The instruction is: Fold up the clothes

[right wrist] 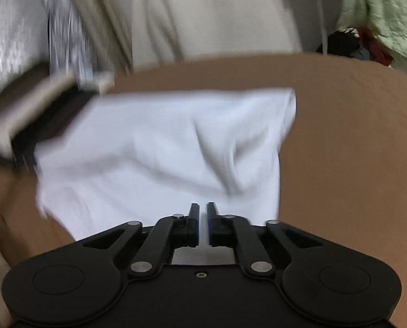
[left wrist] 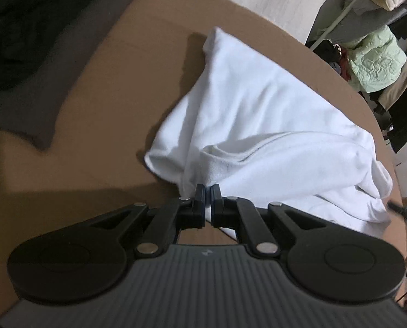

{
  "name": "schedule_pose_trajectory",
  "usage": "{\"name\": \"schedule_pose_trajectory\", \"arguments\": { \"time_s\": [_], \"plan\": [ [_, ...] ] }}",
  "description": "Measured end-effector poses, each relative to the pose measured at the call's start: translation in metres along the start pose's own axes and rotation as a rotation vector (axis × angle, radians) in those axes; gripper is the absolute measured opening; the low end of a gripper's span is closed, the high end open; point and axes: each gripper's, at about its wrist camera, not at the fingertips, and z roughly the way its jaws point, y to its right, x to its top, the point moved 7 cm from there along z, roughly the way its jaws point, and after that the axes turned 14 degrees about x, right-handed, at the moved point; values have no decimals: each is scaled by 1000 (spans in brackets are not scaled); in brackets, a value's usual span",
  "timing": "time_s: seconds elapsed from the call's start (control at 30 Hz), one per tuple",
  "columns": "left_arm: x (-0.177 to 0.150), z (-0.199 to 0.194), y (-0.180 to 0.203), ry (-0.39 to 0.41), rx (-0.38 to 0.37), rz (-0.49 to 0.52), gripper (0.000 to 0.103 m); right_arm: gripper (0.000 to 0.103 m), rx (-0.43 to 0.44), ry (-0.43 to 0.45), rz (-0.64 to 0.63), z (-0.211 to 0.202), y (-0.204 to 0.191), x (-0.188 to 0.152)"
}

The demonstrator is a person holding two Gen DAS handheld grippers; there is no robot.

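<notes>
A crumpled white garment point(left wrist: 260, 125) lies on a brown table point(left wrist: 99, 125). The left gripper point(left wrist: 207, 190) pinches the garment's near edge, fingers clamped together. The right gripper point(right wrist: 201, 210) hovers over the blurred cloth, fingers narrowly parted, gripping nothing. Dark folded clothes point(left wrist: 25, 54) sit far left.

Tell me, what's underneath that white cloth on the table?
The white cloth lies bunched on the brown table, which shows all around it. Whatever might sit beneath its folds is covered. The left gripper pinches its near edge.
</notes>
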Motion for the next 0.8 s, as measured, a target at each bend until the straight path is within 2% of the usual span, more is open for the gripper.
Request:
{"name": "schedule_pose_trajectory", "arguments": {
  "time_s": [0.03, 0.07, 0.1, 0.13, 0.2, 0.23, 0.3, 0.37, 0.4, 0.47, 0.53, 0.63, 0.73, 0.8],
  "plan": [
    [1, 1, 0, -1, 1, 0, 3, 28, 11, 39, 12, -4, -1, 11],
    [2, 1, 2, 3, 4, 5, 3, 59, 16, 54, 23, -4, -1, 21],
    [3, 2, 2, 3, 7, 6, 3, 71, -2, 35, 19, 0, 0, 26],
    [3, 3, 3, 3, 9, 6, 3, 77, -19, 16, 14, 5, 2, 31],
    [3, 4, 2, 0, 10, 3, 3, 77, -93, -15, -31, 18, 8, 31],
    [3, 5, 0, -1, 6, -5, 3, 77, -130, -30, -53, 25, 10, 32],
    [3, 7, -3, -4, -4, -23, 3, 73, -151, -2, -42, 33, 16, 32],
    [4, 8, -4, -2, -10, -38, 3, 55, -109, 12, -38, 38, 15, 34],
    [4, 8, -3, -2, -9, -37, 3, 51, -91, 2, -42, 41, 13, 36],
    [4, 7, -2, -3, -5, -30, 3, 14, -56, -33, -48, 47, 9, 36],
    [4, 4, 0, -5, 0, -20, 3, 14, -10, -22, -60, 42, 0, 33],
    [4, -1, -2, 16, 8, -24, 3, 14, 155, -84, -39, 30, -19, 15],
    [6, -4, -11, 43, 37, -40, 3, 14, 153, -266, -170, 20, -32, -13],
    [9, -8, -20, 75, 81, -42, 0, 12, 144, -293, -155, 12, -26, -20]
  ]
}}
